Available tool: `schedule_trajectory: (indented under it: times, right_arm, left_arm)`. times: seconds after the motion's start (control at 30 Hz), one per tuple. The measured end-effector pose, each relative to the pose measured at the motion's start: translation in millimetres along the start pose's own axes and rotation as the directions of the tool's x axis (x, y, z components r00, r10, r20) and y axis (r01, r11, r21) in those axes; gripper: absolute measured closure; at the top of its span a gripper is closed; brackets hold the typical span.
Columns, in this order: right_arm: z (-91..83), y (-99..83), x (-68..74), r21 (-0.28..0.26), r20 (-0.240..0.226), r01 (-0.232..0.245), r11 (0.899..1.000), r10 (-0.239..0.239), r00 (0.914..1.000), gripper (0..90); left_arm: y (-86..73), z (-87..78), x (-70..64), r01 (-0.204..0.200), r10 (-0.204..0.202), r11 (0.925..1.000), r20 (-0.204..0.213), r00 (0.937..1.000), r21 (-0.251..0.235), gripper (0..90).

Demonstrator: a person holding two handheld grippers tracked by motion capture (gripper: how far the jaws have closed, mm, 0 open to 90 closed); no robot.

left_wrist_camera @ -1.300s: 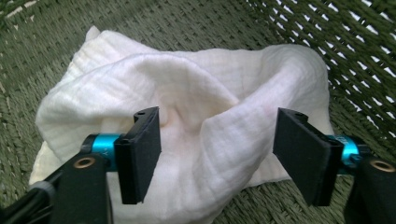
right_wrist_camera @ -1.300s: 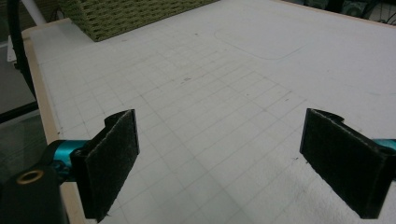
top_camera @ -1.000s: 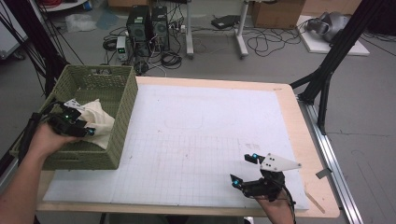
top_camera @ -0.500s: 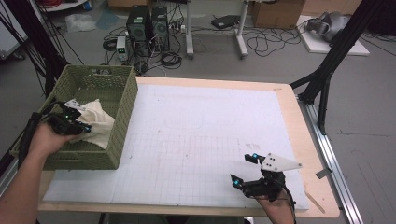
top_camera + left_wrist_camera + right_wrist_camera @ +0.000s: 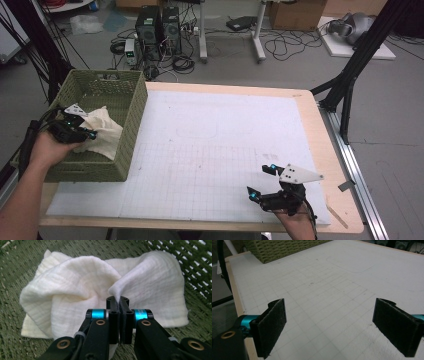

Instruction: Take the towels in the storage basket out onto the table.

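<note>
At the left of the high view, a green woven basket [image 5: 131,125] stands on the left edge of the white gridded table mat [image 5: 215,150]. A crumpled cream cloth [image 5: 102,132] lies inside it, the left gripper [image 5: 82,131] on the cloth's left. The right gripper [image 5: 262,182] sits at lower right, above the mat's near edge, well apart from the basket.

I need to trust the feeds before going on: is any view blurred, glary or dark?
High view: evenly lit, slightly soft, no glare. Left gripper view: sharp on the white cloth pinched in the left gripper; basket corner backlit. Right gripper view: the right gripper pads slightly blurred, mat clear.
</note>
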State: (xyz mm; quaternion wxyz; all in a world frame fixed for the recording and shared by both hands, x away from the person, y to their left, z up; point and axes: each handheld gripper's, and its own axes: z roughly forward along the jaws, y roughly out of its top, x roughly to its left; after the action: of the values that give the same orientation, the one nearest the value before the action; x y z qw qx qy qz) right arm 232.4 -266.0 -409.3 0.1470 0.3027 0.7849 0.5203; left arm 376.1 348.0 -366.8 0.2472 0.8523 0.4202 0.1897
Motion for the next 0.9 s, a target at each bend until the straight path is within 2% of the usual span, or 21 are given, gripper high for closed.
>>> schedule_trajectory:
  times: [0.27, 0.43, 0.67, 0.9]
  right_arm:
    - [0.0, 0.0, 0.2, 0.000, 0.000, 0.002, 1.000, -0.002, 1.0000, 11.0]
    - [0.1, 0.2, 0.0, 0.001, 0.001, 0.007, 1.000, -0.007, 1.0000, 11.0]
    - [-0.2, 0.0, -0.2, -0.001, 0.002, 0.004, 1.000, -0.004, 1.0000, 11.0]
    - [0.4, 0.2, 0.2, 0.003, 0.002, 0.005, 1.000, -0.005, 1.0000, 11.0]
  left_arm:
    - [-1.4, -6.3, 4.3, 0.017, -0.018, 0.9995, -0.014, 0.9997, -0.025, 87.7]
    - [-1.6, -12.5, 6.3, 0.035, -0.036, 0.9970, -0.007, 0.9993, -0.068, 87.7]
    - [-1.1, -26.2, 10.0, 0.066, -0.067, 0.9884, -0.004, 0.9977, -0.137, 87.7]
    - [0.8, -35.9, 12.5, 0.076, -0.077, 0.9827, 0.000, 0.9971, -0.169, 87.7]
